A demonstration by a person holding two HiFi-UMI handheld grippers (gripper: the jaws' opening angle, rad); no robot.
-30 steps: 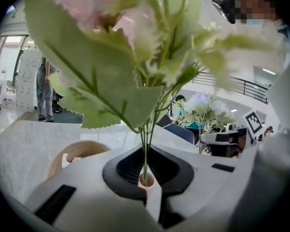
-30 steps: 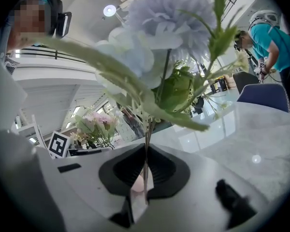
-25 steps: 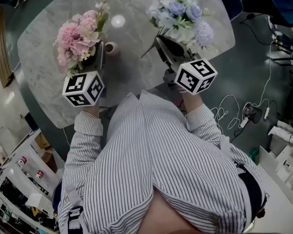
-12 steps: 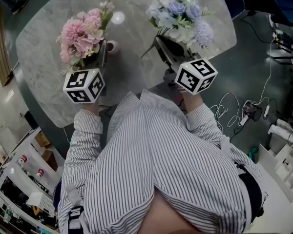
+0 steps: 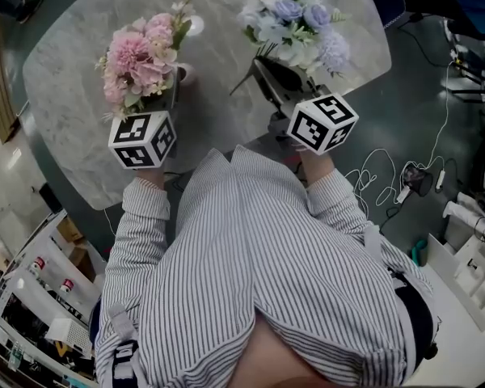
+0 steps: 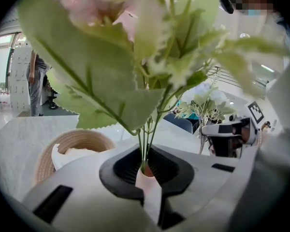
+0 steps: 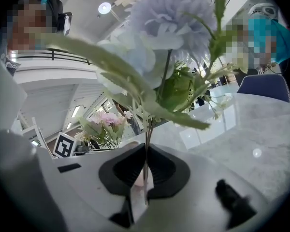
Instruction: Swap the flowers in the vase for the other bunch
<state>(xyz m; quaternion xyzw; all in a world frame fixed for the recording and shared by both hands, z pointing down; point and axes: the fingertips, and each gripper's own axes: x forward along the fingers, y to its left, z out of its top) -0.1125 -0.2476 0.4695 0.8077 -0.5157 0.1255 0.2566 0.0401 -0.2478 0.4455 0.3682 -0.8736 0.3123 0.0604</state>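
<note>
My left gripper is shut on the stems of a pink flower bunch, held upright over the marble table. In the left gripper view the green stems stand pinched between the jaws, and a woven vase sits just ahead on the left. From the head view the vase peeks out beside the pink blooms. My right gripper is shut on the stems of a blue and lavender bunch, raised over the table's right part. That bunch fills the right gripper view.
The table's edge curves close to the person's striped shirt. Cables and white bins lie on the floor at the right. Shelves stand at the lower left. A blue chair stands behind the table.
The left gripper with the pink bunch has drifted slightly up and right in the head view, covering more of the vase. The right gripper and its bunch have held still.
</note>
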